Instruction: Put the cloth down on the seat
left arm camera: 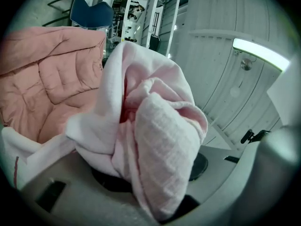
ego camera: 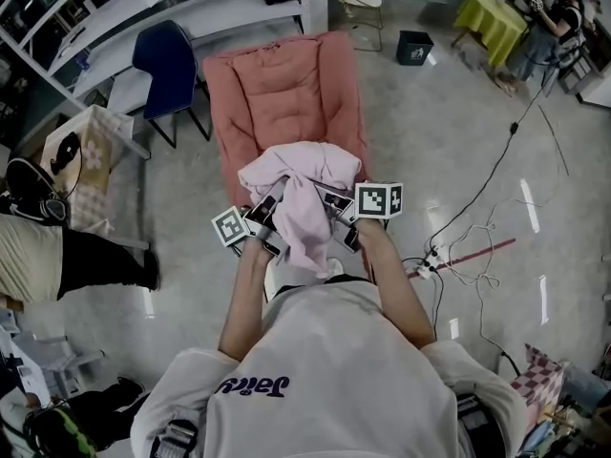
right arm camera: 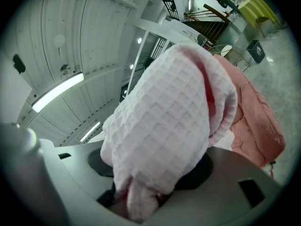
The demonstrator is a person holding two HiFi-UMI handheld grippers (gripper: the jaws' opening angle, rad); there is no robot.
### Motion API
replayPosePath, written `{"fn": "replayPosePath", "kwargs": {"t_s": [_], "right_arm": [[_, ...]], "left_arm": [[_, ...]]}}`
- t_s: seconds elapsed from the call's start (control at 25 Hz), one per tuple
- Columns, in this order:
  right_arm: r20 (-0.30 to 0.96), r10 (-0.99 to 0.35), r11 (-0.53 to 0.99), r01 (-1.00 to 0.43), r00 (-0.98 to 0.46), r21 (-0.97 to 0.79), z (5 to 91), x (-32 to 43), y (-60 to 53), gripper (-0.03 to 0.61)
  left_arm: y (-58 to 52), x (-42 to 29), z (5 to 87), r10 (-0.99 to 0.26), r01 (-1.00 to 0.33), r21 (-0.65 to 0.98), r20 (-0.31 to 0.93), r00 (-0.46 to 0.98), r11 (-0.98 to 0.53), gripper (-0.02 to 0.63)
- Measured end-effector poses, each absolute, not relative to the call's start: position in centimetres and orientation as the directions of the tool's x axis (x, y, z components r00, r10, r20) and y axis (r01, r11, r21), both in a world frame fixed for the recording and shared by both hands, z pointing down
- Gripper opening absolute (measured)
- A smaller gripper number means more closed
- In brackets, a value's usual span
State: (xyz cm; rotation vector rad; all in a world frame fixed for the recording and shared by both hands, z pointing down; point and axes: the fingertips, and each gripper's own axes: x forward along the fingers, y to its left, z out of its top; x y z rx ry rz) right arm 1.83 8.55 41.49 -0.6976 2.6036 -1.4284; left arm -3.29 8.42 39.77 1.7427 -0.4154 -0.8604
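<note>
A pale pink cloth (ego camera: pixel 301 181) is held bunched between the two grippers, over the near end of a salmon-pink cushioned seat (ego camera: pixel 286 89). The left gripper (ego camera: pixel 272 208) is closed on the cloth's left side. In the left gripper view a thick wad of the fabric is pinched between its fingers and billows up in front of the camera, with the quilted seat seen behind it at the left. The right gripper (ego camera: pixel 329 203) is closed on the cloth's right side. In the right gripper view a waffle-textured fold is clamped between its fingers, which are kept fairly wide by the bulk of the fabric, and the seat shows at the right edge. In the head view a loose fold is seen hanging down between the two grippers, while the rest is heaped on the far side of them. Whether that heap touches the cushion cannot be told.

A blue chair (ego camera: pixel 167 65) stands just left of the seat, beside a white shelving unit (ego camera: pixel 143 8). Farther off to the right are a black bin (ego camera: pixel 414 46) and a table under a yellow cover (ego camera: pixel 492 17). Cables (ego camera: pixel 468 246) are strewn over the floor at the right.
</note>
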Motion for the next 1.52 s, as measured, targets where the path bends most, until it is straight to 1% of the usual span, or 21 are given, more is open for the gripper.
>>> {"fn": "replayPosePath", "kwargs": {"t_s": [0.12, 0.28, 0.48, 0.6, 0.8, 1.08, 1.24, 1.52], "right_arm": [[0.175, -0.38, 0.467, -0.351, -0.908, -0.812, 42.9, 2.7, 7.1, 0.272], [0.21, -0.298, 0.452, -0.332, -0.931, -0.828, 45.4, 2.0, 5.3, 0.272], [0.259, -0.252, 0.415, -0.346, -0.933, -0.841, 49.1, 0.8, 2.8, 0.272], [0.281, -0.259, 0.374, -0.365, -0.924, -0.853, 51.7, 0.0, 0.4, 0.273], [0.382, -0.283, 0.347, -0.465, -0.88, -0.814, 55.9, -0.5, -4.5, 0.281], [0.442, -0.31, 0.289, -0.526, -0.842, -0.8, 62.3, -1.5, -11.2, 0.281], [0.463, -0.36, 0.241, -0.56, -0.81, -0.793, 66.7, -1.5, -15.0, 0.281], [0.541, -0.364, 0.19, -0.629, -0.758, -0.754, 75.6, -2.4, -20.1, 0.281]], "left_arm": [[7.2, -2.4, 41.2, -0.692, 0.118, 0.94, -0.318, 0.648, -0.321, 0.21], [5.5, -2.9, 43.5, -0.734, 0.081, 0.958, -0.263, 0.626, -0.275, 0.212], [3.0, -4.0, 47.3, -0.746, -0.004, 0.979, -0.153, 0.648, -0.204, 0.212], [0.4, -4.9, 49.9, -0.736, -0.044, 0.983, -0.102, 0.67, -0.177, 0.213], [-4.6, -5.3, 54.4, -0.668, -0.096, 0.987, -0.014, 0.744, -0.128, 0.216], [-11.6, -6.3, 61.4, -0.615, -0.08, 0.995, 0.023, 0.788, -0.065, 0.216], [-15.7, -6.7, 65.9, -0.577, -0.111, 0.988, 0.031, 0.816, -0.103, 0.216], [-21.2, -7.6, 74.4, -0.56, -0.16, 0.985, 0.101, 0.822, -0.058, 0.219]]}}
